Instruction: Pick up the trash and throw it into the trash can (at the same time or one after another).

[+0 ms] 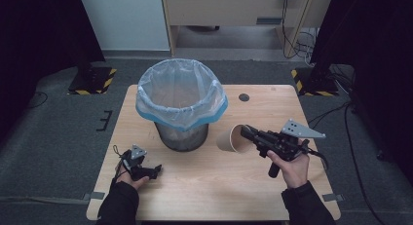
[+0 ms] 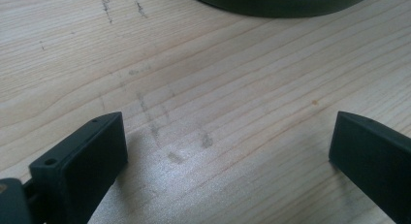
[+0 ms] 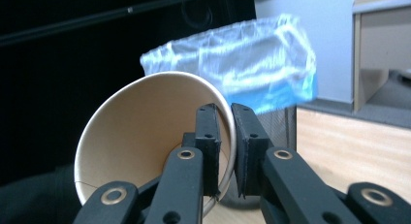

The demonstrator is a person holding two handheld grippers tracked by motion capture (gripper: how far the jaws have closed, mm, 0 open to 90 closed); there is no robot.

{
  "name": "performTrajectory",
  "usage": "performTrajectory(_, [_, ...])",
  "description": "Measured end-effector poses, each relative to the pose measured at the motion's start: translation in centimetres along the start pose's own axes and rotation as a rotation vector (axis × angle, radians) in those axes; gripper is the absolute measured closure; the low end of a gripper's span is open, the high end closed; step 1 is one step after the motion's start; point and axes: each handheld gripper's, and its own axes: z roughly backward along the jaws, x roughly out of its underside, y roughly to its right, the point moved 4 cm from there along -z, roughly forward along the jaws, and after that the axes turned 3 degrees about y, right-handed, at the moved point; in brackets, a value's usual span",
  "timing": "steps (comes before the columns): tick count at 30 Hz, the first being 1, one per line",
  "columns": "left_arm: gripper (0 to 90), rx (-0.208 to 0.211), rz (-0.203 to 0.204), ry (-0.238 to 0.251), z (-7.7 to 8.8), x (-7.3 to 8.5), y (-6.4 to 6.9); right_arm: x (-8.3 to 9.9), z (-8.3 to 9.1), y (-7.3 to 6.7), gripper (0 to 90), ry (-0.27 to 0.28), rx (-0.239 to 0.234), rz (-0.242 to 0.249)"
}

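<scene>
Cup (image 1: pixel 233 139) looks like thin, light paper that'd crush easily, so pinching its rim wall like the right gripper (image 1: pixel 248 132) does, beside the bin (image 1: pixel 181 104), seems right, while the left gripper (image 1: pixel 155 170) sits spread wide over the table (image 1: pixel 219 186).

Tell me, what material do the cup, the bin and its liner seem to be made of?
Cup: likely paper, matte tan, with a thin rolled rim and a side seam. Bin: probably dark metal mesh, a fine grid showing on its wall. Liner: thin translucent plastic film, bluish, wrinkled and folded over the bin's rim.
</scene>
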Motion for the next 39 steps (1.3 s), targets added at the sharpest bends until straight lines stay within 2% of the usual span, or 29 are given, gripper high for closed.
performTrajectory(10, [0.0,0.000,0.000,0.000,0.0,0.0,0.0,-3.1,0.4,0.1,82.7,0.139,0.015,-0.028])
performTrajectory(21, [0.0,0.000,0.001,0.000,0.0,0.0,0.0,-6.8,-0.4,-0.3,82.7,0.248,0.013,-0.029])
performTrajectory(29, [0.0,0.000,0.001,0.000,0.0,0.0,0.0,-8.7,-2.2,-0.8,82.8,0.286,0.012,-0.029])
performTrajectory(39, [0.0,0.000,0.000,0.000,0.0,0.0,0.0,-10.4,-4.6,-1.1,82.8,0.302,0.023,-0.030])
